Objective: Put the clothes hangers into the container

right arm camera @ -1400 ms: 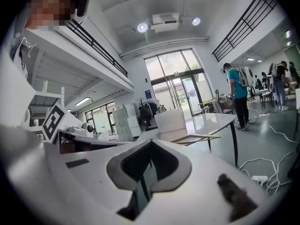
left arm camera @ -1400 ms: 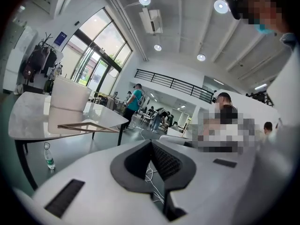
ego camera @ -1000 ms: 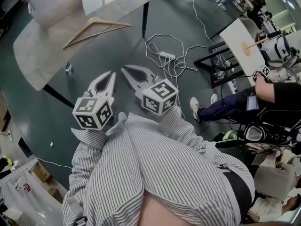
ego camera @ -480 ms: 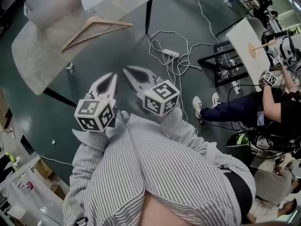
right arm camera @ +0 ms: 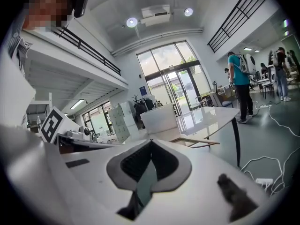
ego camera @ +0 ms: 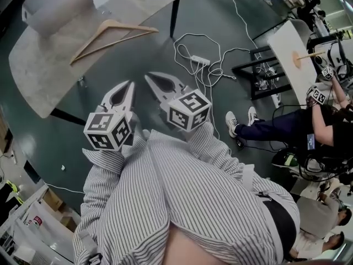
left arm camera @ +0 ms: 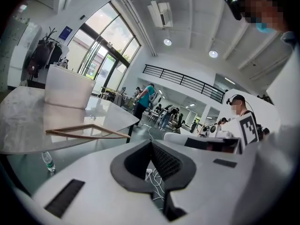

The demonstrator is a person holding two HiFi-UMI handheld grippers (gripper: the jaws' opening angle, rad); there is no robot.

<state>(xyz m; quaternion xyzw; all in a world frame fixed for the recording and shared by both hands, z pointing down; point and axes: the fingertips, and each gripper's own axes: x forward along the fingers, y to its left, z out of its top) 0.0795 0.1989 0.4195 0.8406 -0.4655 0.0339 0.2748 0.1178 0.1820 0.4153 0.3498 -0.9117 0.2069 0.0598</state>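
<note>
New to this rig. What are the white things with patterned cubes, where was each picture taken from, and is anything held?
No robot: a person holds a tool in each hand, the left gripper and the right gripper; the cubes are part of them. The head view looks down from the person's head; the other two come from cameras riding on each gripper. Both grippers are shut and empty. Ahead, the table bears a wooden hanger and a white container, both untouched.
</note>
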